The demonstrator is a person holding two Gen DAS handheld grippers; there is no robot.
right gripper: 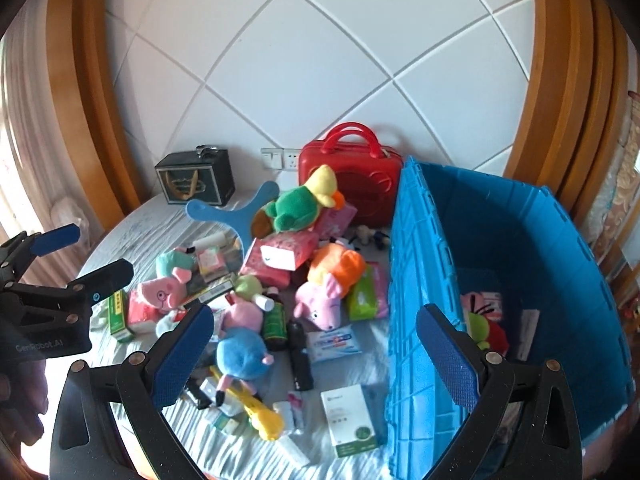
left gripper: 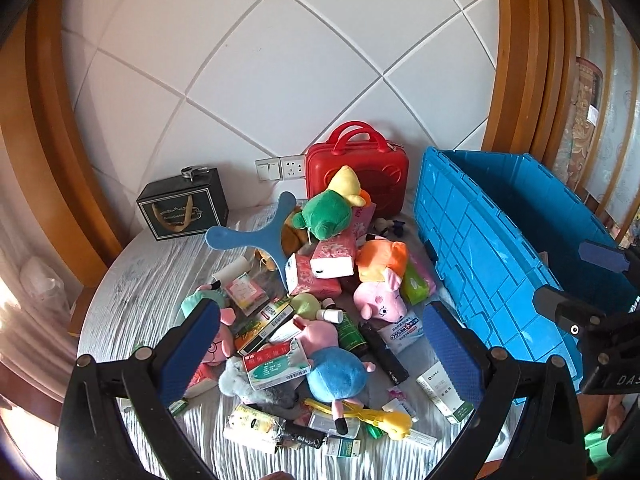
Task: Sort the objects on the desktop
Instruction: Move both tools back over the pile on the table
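My left tongs [left gripper: 320, 344] hang spread wide and empty over the near edge of the pile. My right tongs [right gripper: 316, 344] are spread just as wide, holding nothing, one finger over the bench [left gripper: 132, 288] and the other over the blue crate [right gripper: 532, 240].

Nearest me lie a yellow toy [left gripper: 394, 420], a white-and-green box [right gripper: 350, 420] and a blue-bodied pig plush [left gripper: 338, 374] on a red-and-green medicine box [left gripper: 276, 364]. Behind it are a dark bottle [right gripper: 276, 322] and a pink pig plush [left gripper: 380, 300] in orange. Further back, a green-and-yellow plush [left gripper: 332, 208] tops pink tissue packs [left gripper: 334, 254] beside a blue three-armed piece [left gripper: 260, 236].

The crate stands on my right, touching the pile's edge, with a pink and green toy [right gripper: 480, 316] inside. At the wall stand a red case [left gripper: 358, 176] and a dark gift box [left gripper: 184, 208].
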